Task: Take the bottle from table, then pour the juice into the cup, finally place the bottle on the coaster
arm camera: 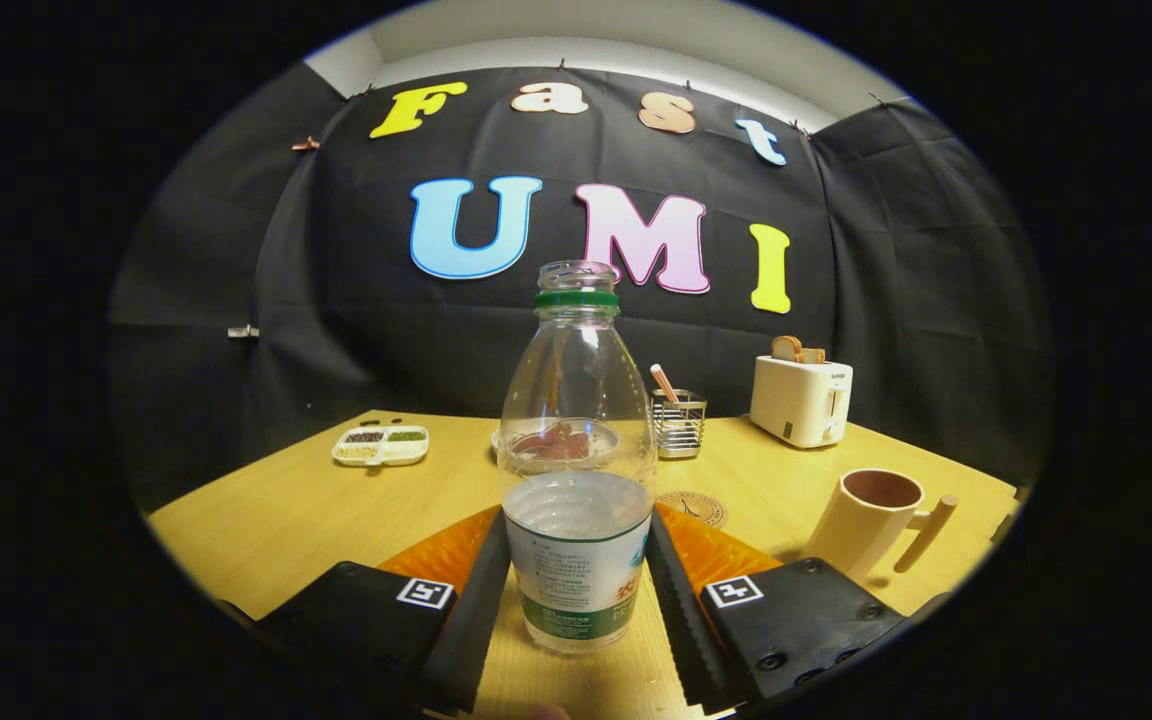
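Observation:
A clear plastic bottle (576,470) with a green neck ring and no cap stands upright between my fingers, about half full of clear liquid. My gripper (576,560) is shut on it, both fingers pressing against its labelled lower part. A beige cup (871,520) with a wooden handle stands on the table to the right, just beyond the right finger, and looks empty. A round brown coaster (693,508) lies flat just behind the bottle, slightly to its right, partly hidden by the bottle and the right finger.
On the wooden table (276,520) beyond the bottle are a wire holder (678,425) with a stick in it, a white toaster (801,400) with bread at the far right, a small divided tray (381,445) at the far left, and a plate (556,442) seen through the bottle.

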Demonstrator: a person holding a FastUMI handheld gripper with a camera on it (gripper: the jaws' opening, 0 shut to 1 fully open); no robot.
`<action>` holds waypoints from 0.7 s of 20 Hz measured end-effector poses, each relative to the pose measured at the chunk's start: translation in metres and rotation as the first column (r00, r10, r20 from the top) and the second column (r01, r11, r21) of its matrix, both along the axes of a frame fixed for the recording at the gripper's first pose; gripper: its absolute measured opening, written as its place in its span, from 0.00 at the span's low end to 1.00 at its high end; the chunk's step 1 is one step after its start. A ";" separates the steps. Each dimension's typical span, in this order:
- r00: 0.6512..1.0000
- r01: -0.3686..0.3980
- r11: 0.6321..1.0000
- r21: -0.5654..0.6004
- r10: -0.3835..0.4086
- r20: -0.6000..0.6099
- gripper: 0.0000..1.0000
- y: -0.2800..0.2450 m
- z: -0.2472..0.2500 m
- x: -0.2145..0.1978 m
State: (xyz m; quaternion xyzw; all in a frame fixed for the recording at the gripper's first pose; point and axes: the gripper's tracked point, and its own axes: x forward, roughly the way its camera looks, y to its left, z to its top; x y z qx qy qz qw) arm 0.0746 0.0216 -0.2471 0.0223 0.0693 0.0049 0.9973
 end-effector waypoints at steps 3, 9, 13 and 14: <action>1.000 0.015 0.993 0.114 -0.014 -0.006 0.76 -0.003 0.014 -0.006; 0.996 0.064 0.915 0.398 -0.036 -0.078 0.76 -0.022 0.020 -0.019; 0.990 0.111 0.828 0.549 -0.047 -0.131 0.76 -0.038 0.017 -0.018; 0.988 0.126 0.796 0.592 -0.049 -0.144 0.76 -0.041 0.015 -0.016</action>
